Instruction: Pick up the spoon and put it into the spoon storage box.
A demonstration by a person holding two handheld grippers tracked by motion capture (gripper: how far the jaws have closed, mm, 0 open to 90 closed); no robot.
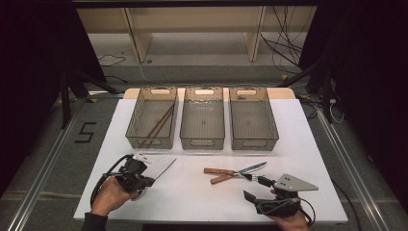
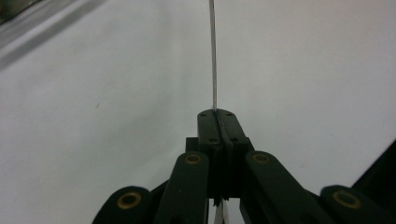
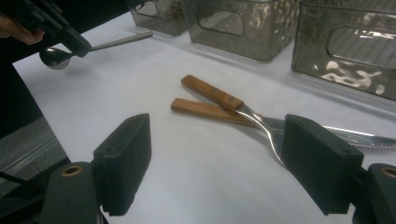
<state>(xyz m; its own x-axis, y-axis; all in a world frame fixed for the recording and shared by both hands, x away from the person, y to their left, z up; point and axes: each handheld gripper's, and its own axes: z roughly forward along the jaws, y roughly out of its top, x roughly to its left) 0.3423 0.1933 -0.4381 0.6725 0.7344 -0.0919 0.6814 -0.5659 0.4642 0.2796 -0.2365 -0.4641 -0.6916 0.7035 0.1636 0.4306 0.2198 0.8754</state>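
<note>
High view: the left gripper sits at the near left of the white table, its jaws clamped tight on a slim silver metal spoon whose handle juts away toward the 3 smoky clear plastic bins lined up along the far side. In the left gripper view the 2 black pads are pressed together with the thin handle pinched edge-on between them, and in the right gripper view the round bowl of the spoon hangs below the left hand, just above the table. The right gripper rests at the near right of the table with its jaws spread wide and nothing between them. Just ahead of its jaws lie a wooden-handled steel fork and a wooden-handled serrated steel knife, crossed near their handles, between the right gripper and the bins. The left bin holds a pair of brown wooden chopsticks lying slantwise.
</note>
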